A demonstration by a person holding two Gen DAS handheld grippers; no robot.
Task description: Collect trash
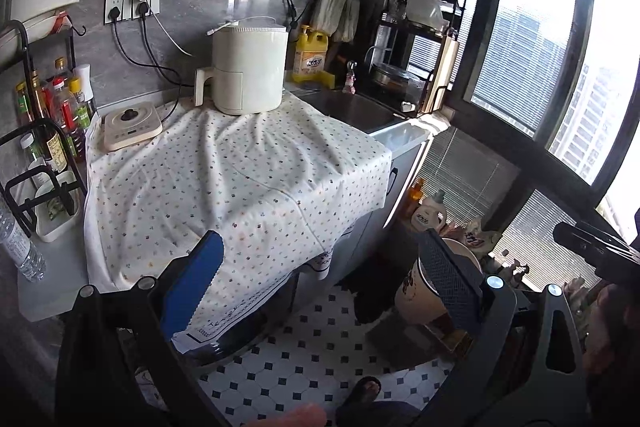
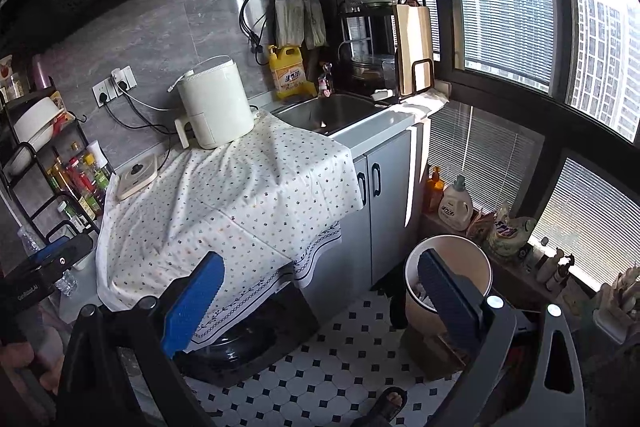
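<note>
Both the left gripper [image 1: 320, 291] and right gripper [image 2: 320, 299] hang with jaws spread wide and empty above the cloth-covered surface [image 2: 224, 187]. No loose trash shows there; the bin [image 2: 448, 267] stands on the floor by the cabinet. Best scan the surface edges before reaching.

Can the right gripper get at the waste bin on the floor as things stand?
Probably yes. The right gripper is open and empty, and the waste bin stands uncovered on the tiled floor with nothing between.

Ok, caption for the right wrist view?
Open right tool above the tiled floor, between the cloth-covered counter and the trash bin.
</note>
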